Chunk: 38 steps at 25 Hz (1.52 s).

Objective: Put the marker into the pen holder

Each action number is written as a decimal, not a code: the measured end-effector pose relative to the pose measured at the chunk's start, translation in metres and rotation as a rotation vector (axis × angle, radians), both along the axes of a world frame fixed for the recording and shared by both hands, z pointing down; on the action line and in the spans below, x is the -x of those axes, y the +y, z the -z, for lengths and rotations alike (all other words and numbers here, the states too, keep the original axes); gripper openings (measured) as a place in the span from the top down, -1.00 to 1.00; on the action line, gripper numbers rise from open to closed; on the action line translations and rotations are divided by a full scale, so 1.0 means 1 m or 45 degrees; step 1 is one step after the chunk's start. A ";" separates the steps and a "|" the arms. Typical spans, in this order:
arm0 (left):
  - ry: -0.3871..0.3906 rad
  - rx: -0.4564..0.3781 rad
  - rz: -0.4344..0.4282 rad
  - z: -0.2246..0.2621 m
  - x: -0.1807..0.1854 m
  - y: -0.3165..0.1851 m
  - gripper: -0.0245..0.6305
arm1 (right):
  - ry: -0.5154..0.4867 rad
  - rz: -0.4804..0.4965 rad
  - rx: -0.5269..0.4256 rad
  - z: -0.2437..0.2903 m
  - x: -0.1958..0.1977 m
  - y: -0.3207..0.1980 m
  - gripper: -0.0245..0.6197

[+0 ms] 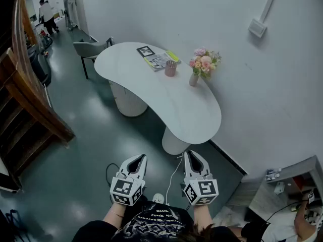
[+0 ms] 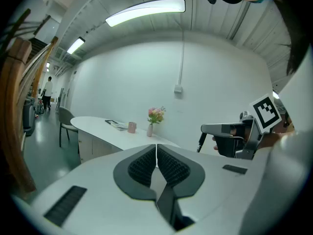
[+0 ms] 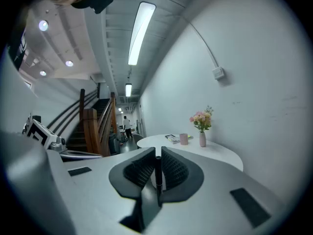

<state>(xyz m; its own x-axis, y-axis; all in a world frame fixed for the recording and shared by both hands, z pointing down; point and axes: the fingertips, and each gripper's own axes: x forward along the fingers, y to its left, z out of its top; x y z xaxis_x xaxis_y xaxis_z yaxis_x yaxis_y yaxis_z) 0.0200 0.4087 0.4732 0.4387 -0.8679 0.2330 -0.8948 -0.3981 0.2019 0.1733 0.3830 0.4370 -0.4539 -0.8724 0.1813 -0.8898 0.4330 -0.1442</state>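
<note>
A thin black marker [image 3: 158, 176] stands upright between the pads of my right gripper [image 3: 157, 153], which is shut on it. In the left gripper view the same marker [image 2: 200, 142] pokes out below the right gripper's jaws. My left gripper [image 2: 156, 148] is shut with nothing in it. Both the left gripper [image 1: 140, 158] and the right gripper [image 1: 192, 154] are held low in front of the person, well short of the table. The pen holder, a pink cup [image 1: 170, 68], stands on the white table [image 1: 151, 92] next to a vase of flowers [image 1: 202, 64].
A magazine and a marker card [image 1: 156, 58] lie behind the cup. A grey chair [image 1: 91, 48] stands at the table's far end. Wooden stairs [image 1: 28, 110] rise on the left. A person [image 1: 46, 15] stands far off. A cable [image 1: 171, 178] runs across the floor.
</note>
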 end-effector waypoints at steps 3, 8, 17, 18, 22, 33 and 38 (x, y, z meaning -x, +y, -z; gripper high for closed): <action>-0.001 -0.002 -0.023 0.000 0.013 -0.010 0.85 | -0.008 -0.021 -0.005 0.000 0.012 -0.009 0.74; 0.018 0.005 -0.038 -0.002 0.042 -0.026 0.85 | -0.066 -0.080 0.009 0.000 0.032 -0.022 0.74; 0.020 0.015 -0.130 -0.011 0.085 -0.060 0.85 | -0.017 -0.146 -0.055 0.006 0.074 -0.051 0.73; 0.015 0.019 -0.137 -0.011 0.088 -0.062 0.85 | -0.018 -0.153 -0.057 0.006 0.076 -0.053 0.73; 0.003 0.031 -0.140 -0.016 0.099 -0.066 0.85 | -0.020 -0.170 -0.042 0.000 0.082 -0.058 0.73; -0.007 0.048 -0.078 -0.028 0.093 -0.113 0.85 | -0.044 -0.125 -0.017 -0.016 0.070 -0.115 0.73; -0.017 0.060 -0.051 -0.029 0.083 -0.159 0.85 | -0.058 -0.064 -0.025 -0.012 0.067 -0.173 0.73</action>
